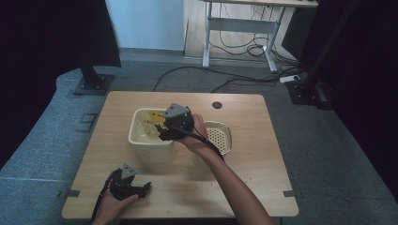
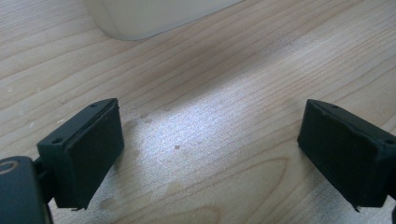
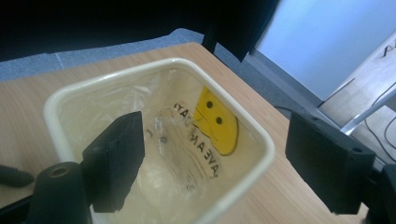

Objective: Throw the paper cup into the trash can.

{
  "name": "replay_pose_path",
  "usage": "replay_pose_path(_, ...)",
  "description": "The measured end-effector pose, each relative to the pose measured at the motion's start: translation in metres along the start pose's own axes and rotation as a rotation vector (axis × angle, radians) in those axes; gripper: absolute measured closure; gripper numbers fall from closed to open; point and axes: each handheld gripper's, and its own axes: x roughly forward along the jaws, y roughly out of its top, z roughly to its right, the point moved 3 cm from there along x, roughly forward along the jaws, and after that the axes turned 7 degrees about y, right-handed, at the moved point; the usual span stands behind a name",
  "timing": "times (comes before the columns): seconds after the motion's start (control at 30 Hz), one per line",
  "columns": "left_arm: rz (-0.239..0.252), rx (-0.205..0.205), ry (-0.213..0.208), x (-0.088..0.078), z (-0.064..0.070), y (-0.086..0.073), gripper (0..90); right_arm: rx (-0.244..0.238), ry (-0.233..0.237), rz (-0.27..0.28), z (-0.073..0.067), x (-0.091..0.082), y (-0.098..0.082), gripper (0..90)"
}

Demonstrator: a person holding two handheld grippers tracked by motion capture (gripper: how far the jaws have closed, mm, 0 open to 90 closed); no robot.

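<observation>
1. Cream bin sits mid-table, lined with a clear plastic bag printed with a yellow smiley and black text.
2. Right gripper hangs over the bin's right rim, jaws wide apart, nothing between them. One jaw is above the bag inside the bin, the other is outside the rim.
3. Left gripper is low on the table, front-left of the bin, jaws spread wide, empty. Bin's corner sits just ahead of it.
4. Perforated cream lid lies right of the bin, touching or nearly so; can't tell which.
</observation>
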Motion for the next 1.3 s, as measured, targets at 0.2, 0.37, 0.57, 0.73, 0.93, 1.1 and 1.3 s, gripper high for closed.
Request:
replay_pose_path(0.2,0.001,-0.001,-0.002,0.000,0.000,0.000,6.5,0.017,0.001,0.048,0.006,-0.038,-0.011,22.7)
replay_pose_path(0.37,-0.001,0.001,-0.002,0.000,0.000,0.000,6.5,0.055,-0.019,0.093,0.013,-0.070,-0.030,25.0)
replay_pose_path(0.57,0.001,0.000,-0.002,0.001,0.000,0.001,6.4,0.089,-0.034,0.136,0.012,-0.105,-0.065,26.6)
replay_pose_path(0.73,0.000,0.002,-0.003,0.001,0.000,0.001,6.4,0.139,-0.044,0.164,0.005,-0.128,-0.101,27.9)
replay_pose_path(0.93,0.000,0.000,-0.002,0.001,0.000,0.001,6.4,0.183,-0.059,0.191,-0.003,-0.150,-0.136,29.3)
replay_pose_path(1.1,0.000,-0.001,-0.002,0.001,0.000,0.001,6.4,0.210,-0.065,0.213,-0.006,-0.157,-0.154,29.6)
replay_pose_path(1.3,-0.004,-0.002,-0.003,0.001,-0.001,0.001,6.9,0.223,-0.074,0.228,-0.005,-0.159,-0.163,29.5)
